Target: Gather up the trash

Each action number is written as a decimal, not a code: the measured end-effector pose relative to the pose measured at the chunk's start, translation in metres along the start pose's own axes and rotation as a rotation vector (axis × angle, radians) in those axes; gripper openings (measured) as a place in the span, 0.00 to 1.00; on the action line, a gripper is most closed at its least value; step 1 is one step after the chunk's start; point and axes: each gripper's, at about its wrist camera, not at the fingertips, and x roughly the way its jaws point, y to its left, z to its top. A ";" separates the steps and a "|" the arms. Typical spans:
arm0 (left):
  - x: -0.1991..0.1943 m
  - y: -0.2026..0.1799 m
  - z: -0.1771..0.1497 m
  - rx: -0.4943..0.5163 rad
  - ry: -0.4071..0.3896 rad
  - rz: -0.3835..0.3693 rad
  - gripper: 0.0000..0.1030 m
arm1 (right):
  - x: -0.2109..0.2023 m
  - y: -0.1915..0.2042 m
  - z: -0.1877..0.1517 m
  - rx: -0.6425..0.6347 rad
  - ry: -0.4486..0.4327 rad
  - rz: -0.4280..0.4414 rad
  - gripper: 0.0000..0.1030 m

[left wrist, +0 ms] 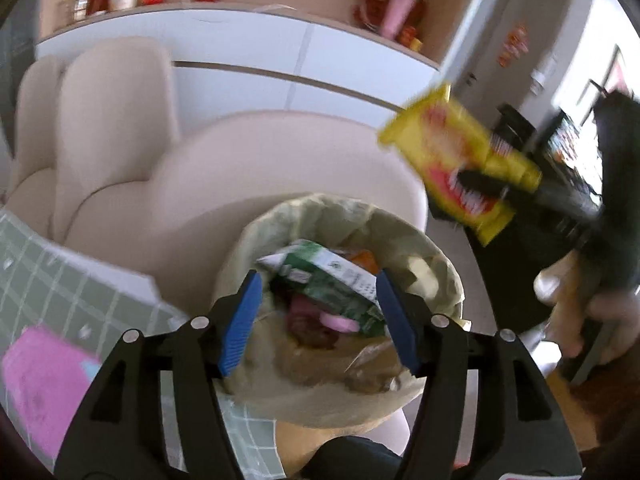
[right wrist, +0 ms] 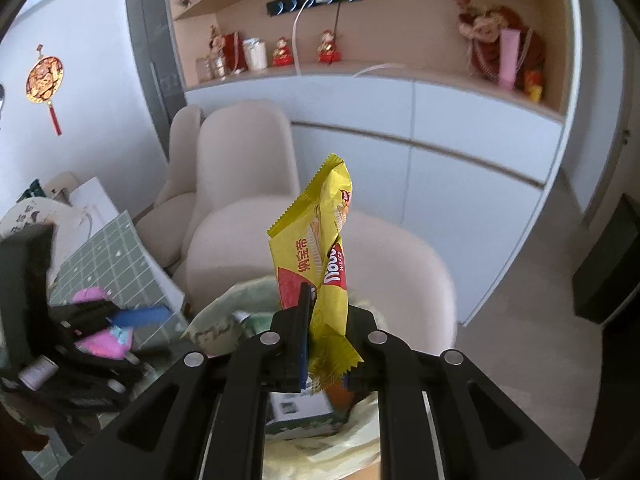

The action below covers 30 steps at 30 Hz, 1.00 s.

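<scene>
The right tongs (right wrist: pixel 320 312) are clamped on a crinkled yellow foil wafer wrapper with red print (right wrist: pixel 316 248), which stands upright from between the black fingers, its serrated top edge above them and its lower end crumpled below the grip. In the left wrist view the same wrapper (left wrist: pixel 452 160) appears up and to the right of the left tongs, tilted and blurred, pinched by the right tongs (left wrist: pixel 504 188), with the person's right hand (left wrist: pixel 580 304) on the handle further right.

The left tongs (left wrist: pixel 318 320) are spread wide with nothing between their blue pads (left wrist: pixel 240 324). Directly beyond them, between the two fingers, sits a round bin lined with a pale translucent plastic bag (left wrist: pixel 424 248). Inside it lie a green and white drink carton (left wrist: pixel 332 276), something pink and some brown crumpled wrapping. From the right wrist view the bin's liner (right wrist: pixel 224 316) lies just below and behind the right tongs, so the wrapper is held above the bin's opening and not touching it.

To the left of the left tongs is a worktop covered by a grey-green gridded mat (left wrist: pixel 64 292) with a pink flat object (left wrist: pixel 44 376) on it. Behind the bin stand cream upholstered chairs (left wrist: pixel 120 120), and further back white cabinets under a shelf of red figurines (right wrist: pixel 328 48).
</scene>
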 end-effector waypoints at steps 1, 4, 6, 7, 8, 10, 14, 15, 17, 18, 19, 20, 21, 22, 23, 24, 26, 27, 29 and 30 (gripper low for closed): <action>-0.010 0.005 -0.002 -0.021 -0.011 0.010 0.56 | 0.006 0.002 -0.004 0.003 0.015 0.012 0.12; -0.048 0.021 -0.018 -0.095 -0.052 0.062 0.57 | 0.031 0.010 -0.019 0.045 0.089 0.074 0.12; -0.082 0.033 -0.035 -0.142 -0.077 0.103 0.60 | 0.046 0.015 -0.025 0.071 0.123 0.088 0.12; -0.097 0.037 -0.043 -0.153 -0.089 0.119 0.62 | 0.055 0.018 -0.030 0.080 0.145 0.085 0.12; -0.117 0.041 -0.055 -0.161 -0.106 0.142 0.66 | 0.061 0.020 -0.033 0.084 0.161 0.081 0.12; -0.148 0.047 -0.075 -0.169 -0.134 0.199 0.71 | 0.073 0.027 -0.041 0.101 0.208 0.079 0.12; -0.204 0.061 -0.119 -0.242 -0.208 0.296 0.78 | 0.088 0.032 -0.058 0.137 0.295 0.054 0.12; -0.212 0.063 -0.127 -0.255 -0.212 0.304 0.78 | 0.089 0.032 -0.062 0.144 0.306 0.046 0.12; -0.229 0.067 -0.150 -0.288 -0.213 0.335 0.81 | 0.087 0.032 -0.067 0.154 0.302 0.031 0.13; -0.232 0.069 -0.154 -0.300 -0.212 0.351 0.81 | 0.085 0.032 -0.068 0.156 0.298 0.030 0.17; -0.236 0.071 -0.163 -0.317 -0.209 0.371 0.81 | 0.079 0.034 -0.068 0.150 0.286 0.023 0.21; -0.240 0.074 -0.175 -0.349 -0.204 0.394 0.81 | 0.071 0.035 -0.068 0.136 0.265 0.025 0.33; -0.242 0.076 -0.182 -0.368 -0.205 0.400 0.81 | 0.063 0.038 -0.068 0.116 0.237 0.028 0.43; -0.244 0.077 -0.192 -0.392 -0.209 0.410 0.81 | 0.056 0.040 -0.067 0.099 0.214 0.021 0.47; -0.246 0.077 -0.201 -0.403 -0.210 0.425 0.81 | 0.049 0.042 -0.067 0.083 0.192 0.011 0.48; -0.243 0.076 -0.204 -0.411 -0.206 0.438 0.81 | 0.040 0.043 -0.068 0.070 0.169 -0.001 0.48; -0.240 0.073 -0.216 -0.438 -0.197 0.475 0.81 | 0.018 0.042 -0.071 0.057 0.110 -0.024 0.48; -0.240 0.069 -0.222 -0.443 -0.200 0.488 0.81 | 0.007 0.042 -0.073 0.050 0.082 -0.025 0.48; -0.239 0.057 -0.232 -0.433 -0.211 0.521 0.81 | -0.017 0.042 -0.080 0.028 0.022 0.005 0.48; -0.238 0.050 -0.235 -0.425 -0.215 0.537 0.81 | -0.031 0.043 -0.086 0.015 -0.006 0.030 0.48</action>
